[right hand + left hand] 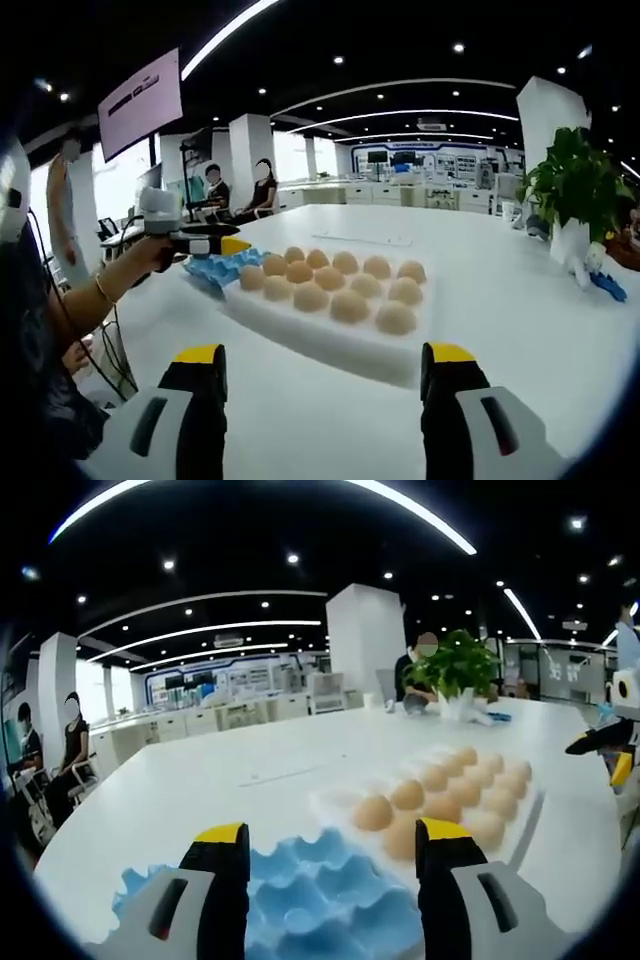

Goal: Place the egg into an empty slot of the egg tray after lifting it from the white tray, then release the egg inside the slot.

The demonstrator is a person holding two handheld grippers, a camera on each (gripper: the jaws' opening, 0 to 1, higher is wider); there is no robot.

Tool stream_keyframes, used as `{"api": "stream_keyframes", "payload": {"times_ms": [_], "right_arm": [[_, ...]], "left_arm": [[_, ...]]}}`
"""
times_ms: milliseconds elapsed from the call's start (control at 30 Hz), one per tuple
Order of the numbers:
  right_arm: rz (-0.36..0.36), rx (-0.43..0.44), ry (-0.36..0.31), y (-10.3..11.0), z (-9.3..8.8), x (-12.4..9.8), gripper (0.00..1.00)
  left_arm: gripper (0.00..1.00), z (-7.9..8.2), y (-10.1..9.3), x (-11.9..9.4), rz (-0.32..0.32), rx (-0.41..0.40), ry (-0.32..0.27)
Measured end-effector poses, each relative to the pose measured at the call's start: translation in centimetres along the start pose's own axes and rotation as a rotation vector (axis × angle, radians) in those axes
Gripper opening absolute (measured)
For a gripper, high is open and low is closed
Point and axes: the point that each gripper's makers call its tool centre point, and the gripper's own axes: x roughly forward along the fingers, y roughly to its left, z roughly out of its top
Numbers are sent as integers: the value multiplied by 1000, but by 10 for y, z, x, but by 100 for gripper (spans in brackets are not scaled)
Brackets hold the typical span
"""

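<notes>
In the left gripper view my left gripper (333, 845) stands open over the blue egg tray (330, 900), nothing between its yellow-tipped fingers. Just beyond lies the white tray (330, 802) with several tan eggs (372, 812). My right gripper (600, 742) enters at the right edge of that view. In the right gripper view my right gripper (325, 370) is open and empty, a short way before the white tray (330, 345) of eggs (350, 305). The blue egg tray (212, 268) sits at the white tray's left, with my left gripper (225, 245) held over it by a hand.
Both trays rest on a large white table (220, 780). A potted green plant (455, 670) stands at its far end, with a seated person behind it. People sit at counters off the table's left side. The person's arm (110, 285) reaches in from the left.
</notes>
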Motion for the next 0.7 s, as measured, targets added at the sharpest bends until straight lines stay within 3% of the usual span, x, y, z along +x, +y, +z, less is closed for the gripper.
{"api": "stream_keyframes", "payload": {"times_ms": [100, 467, 700], "right_arm": [[31, -52, -13, 4, 6, 4, 83], [54, -44, -11, -9, 8, 10, 84], [68, -44, -8, -6, 7, 10, 84]], "left_arm": [[68, 1, -6, -5, -3, 8, 1], [68, 6, -23, -14, -19, 32, 1], [67, 3, -18, -8, -29, 18, 10]]}}
